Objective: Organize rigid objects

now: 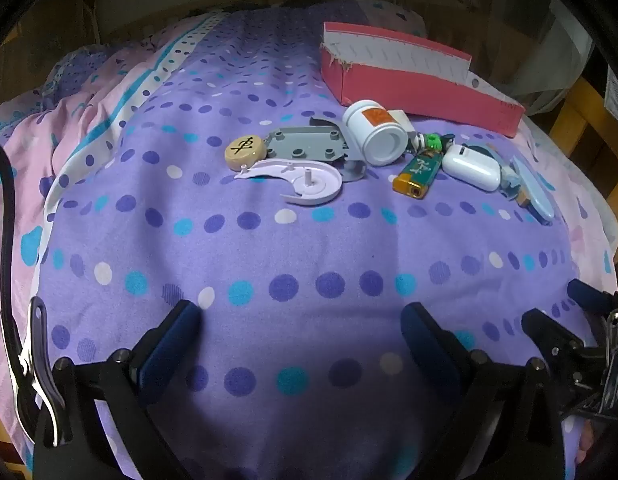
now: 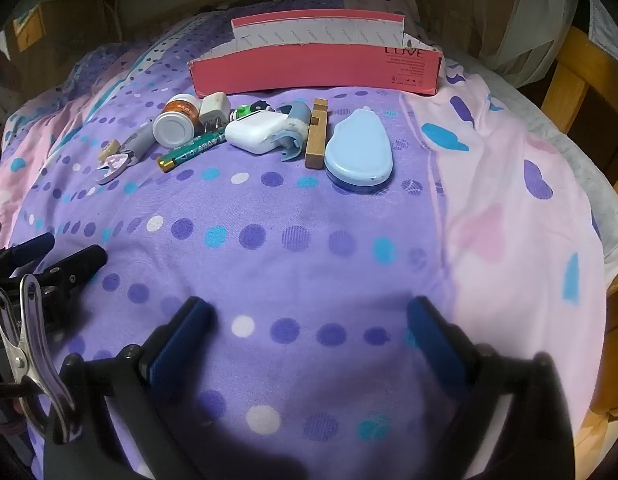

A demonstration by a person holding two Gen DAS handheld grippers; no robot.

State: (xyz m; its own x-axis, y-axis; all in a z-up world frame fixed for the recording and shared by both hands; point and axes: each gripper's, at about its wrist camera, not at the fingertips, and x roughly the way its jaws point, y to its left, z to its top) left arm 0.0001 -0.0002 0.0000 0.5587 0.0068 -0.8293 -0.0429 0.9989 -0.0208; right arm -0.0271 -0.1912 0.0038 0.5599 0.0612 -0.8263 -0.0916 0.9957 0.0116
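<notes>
Both grippers, left point(image 1: 301, 320) and right point(image 2: 309, 316), are spread wide and empty. The items lie in a row ahead, before the pink box point(image 2: 317, 70). The blue case point(image 2: 359, 152), long axis pointing away, lies nearest the right gripper.

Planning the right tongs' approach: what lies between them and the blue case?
Only bare dotted bedsheet lies between the right tongs and the blue case, as the right wrist view shows.
</notes>
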